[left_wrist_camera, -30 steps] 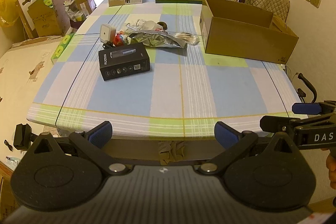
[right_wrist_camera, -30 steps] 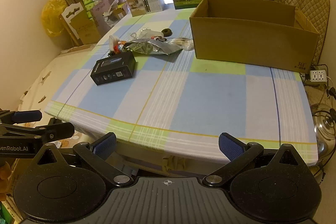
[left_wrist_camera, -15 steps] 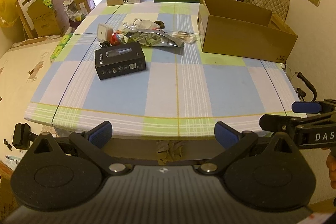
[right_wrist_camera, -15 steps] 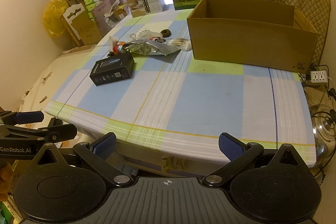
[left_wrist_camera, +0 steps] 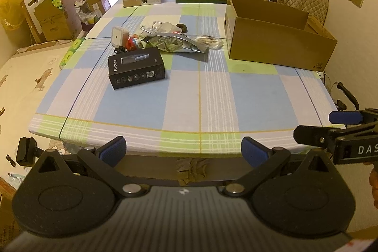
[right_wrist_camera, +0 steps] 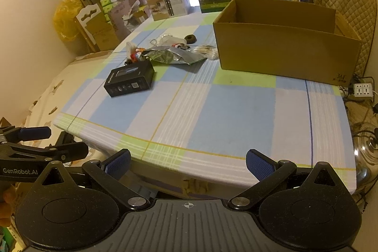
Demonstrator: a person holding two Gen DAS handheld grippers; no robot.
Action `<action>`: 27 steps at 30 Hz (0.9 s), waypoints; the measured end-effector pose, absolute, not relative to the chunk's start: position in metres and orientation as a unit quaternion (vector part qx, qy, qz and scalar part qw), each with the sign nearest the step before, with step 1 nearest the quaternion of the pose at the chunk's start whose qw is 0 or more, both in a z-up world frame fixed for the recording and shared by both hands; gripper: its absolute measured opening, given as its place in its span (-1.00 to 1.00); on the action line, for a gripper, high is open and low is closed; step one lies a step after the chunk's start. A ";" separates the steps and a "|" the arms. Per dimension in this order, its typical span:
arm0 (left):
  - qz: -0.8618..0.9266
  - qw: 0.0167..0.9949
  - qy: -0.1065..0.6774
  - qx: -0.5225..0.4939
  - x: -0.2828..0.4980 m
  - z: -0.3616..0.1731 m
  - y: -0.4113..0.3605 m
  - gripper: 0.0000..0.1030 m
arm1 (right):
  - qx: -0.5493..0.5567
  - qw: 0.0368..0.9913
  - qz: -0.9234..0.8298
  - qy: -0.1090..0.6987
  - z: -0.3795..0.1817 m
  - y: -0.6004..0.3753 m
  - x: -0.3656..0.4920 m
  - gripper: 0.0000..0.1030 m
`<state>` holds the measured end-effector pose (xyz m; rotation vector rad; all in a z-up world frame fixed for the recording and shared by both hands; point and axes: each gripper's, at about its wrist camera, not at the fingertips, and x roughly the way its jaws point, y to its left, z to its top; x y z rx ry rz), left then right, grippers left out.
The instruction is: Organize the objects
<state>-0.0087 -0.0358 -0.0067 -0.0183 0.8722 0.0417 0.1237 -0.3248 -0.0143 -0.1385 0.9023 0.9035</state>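
Over the last second both views creep slightly closer to the desk (left_wrist_camera: 198, 96), so the approach has only just begun and nothing is picked up yet. The left hand-held gripper (left_wrist_camera: 183, 150) and the right hand-held gripper (right_wrist_camera: 188, 161) are both released, jaws spread wide and empty, short of the near desk edge. The black box (left_wrist_camera: 136, 67) lies ahead and left of the left hand-held gripper, with the foil bag (left_wrist_camera: 176, 44) and small clutter beyond it. The open cardboard box (right_wrist_camera: 287, 44) sits ahead and right, the likely place to put things
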 end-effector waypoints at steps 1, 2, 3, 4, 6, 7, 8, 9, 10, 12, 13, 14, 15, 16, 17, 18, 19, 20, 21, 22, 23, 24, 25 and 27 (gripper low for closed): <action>0.021 0.906 0.423 -0.010 -0.008 -0.007 -0.035 0.99 | -0.065 0.800 0.422 0.421 -0.015 -0.324 0.124 0.96; 0.022 0.905 0.424 -0.010 -0.007 -0.008 -0.035 0.99 | -0.066 0.799 0.423 0.422 -0.015 -0.323 0.125 0.96; 0.023 0.905 0.426 -0.010 -0.007 -0.008 -0.034 0.99 | -0.067 0.798 0.424 0.422 -0.015 -0.322 0.125 0.96; 0.024 0.904 0.426 -0.010 -0.006 -0.009 -0.033 0.99 | -0.068 0.798 0.425 0.423 -0.015 -0.321 0.126 0.96; 0.024 0.904 0.427 -0.009 -0.004 -0.009 -0.032 0.99 | -0.068 0.796 0.426 0.424 -0.016 -0.319 0.127 0.96; 0.024 0.903 0.428 -0.009 -0.002 -0.010 -0.031 0.99 | -0.069 0.796 0.426 0.425 -0.016 -0.318 0.127 0.96; 0.024 0.903 0.428 -0.009 -0.001 -0.011 -0.030 0.99 | -0.070 0.795 0.427 0.425 -0.017 -0.316 0.128 0.96; 0.024 0.903 0.429 -0.009 0.001 -0.011 -0.029 0.99 | -0.070 0.795 0.427 0.426 -0.017 -0.314 0.128 0.96; 0.023 0.903 0.429 -0.009 0.003 -0.012 -0.027 0.99 | -0.070 0.795 0.427 0.426 -0.018 -0.312 0.129 0.96; 0.017 0.902 0.431 -0.006 0.010 -0.013 -0.025 0.99 | -0.070 0.795 0.424 0.427 -0.019 -0.308 0.131 0.96; 0.015 0.902 0.432 -0.005 0.012 -0.014 -0.023 0.99 | -0.070 0.796 0.423 0.428 -0.019 -0.305 0.133 0.96; 0.011 0.901 0.433 -0.004 0.017 -0.015 -0.021 0.99 | -0.069 0.796 0.421 0.429 -0.021 -0.303 0.135 0.96; 0.007 0.901 0.434 -0.003 0.021 -0.017 -0.019 0.99 | -0.068 0.797 0.419 0.430 -0.021 -0.300 0.137 0.96; 0.004 0.901 0.435 -0.001 0.025 -0.018 -0.017 0.99 | -0.067 0.798 0.417 0.431 -0.022 -0.297 0.139 0.96; 0.000 0.901 0.434 0.003 0.030 -0.020 -0.014 0.99 | -0.066 0.799 0.414 0.432 -0.023 -0.293 0.142 0.96; -0.004 0.901 0.434 0.006 0.035 -0.022 -0.011 0.99 | -0.065 0.800 0.410 0.433 -0.024 -0.289 0.144 0.96; -0.007 0.901 0.434 0.008 0.040 -0.024 -0.008 0.99 | -0.064 0.801 0.407 0.435 -0.026 -0.285 0.147 0.96; -0.011 0.901 0.434 0.012 0.047 -0.026 -0.004 0.99 | -0.063 0.802 0.403 0.437 -0.026 -0.281 0.150 0.96; -0.014 0.901 0.433 0.015 0.053 -0.028 0.001 0.99 | -0.061 0.803 0.400 0.438 -0.027 -0.277 0.153 0.96; -0.018 0.901 0.433 0.019 0.060 -0.030 0.006 0.99 | -0.058 0.804 0.398 0.439 -0.028 -0.273 0.156 0.96; -0.022 0.901 0.432 0.023 0.067 -0.032 0.010 0.99 | -0.054 0.805 0.394 0.440 -0.029 -0.269 0.160 0.96; -0.025 0.901 0.431 0.028 0.074 -0.034 0.015 0.99 | -0.050 0.807 0.389 0.441 -0.030 -0.264 0.164 0.96; -0.030 0.901 0.431 0.034 0.083 -0.037 0.021 0.99 | -0.047 0.809 0.384 0.442 -0.031 -0.260 0.168 0.96; -0.037 0.901 0.430 0.045 0.098 -0.042 0.032 0.99 | -0.039 0.813 0.373 0.445 -0.034 -0.252 0.177 0.96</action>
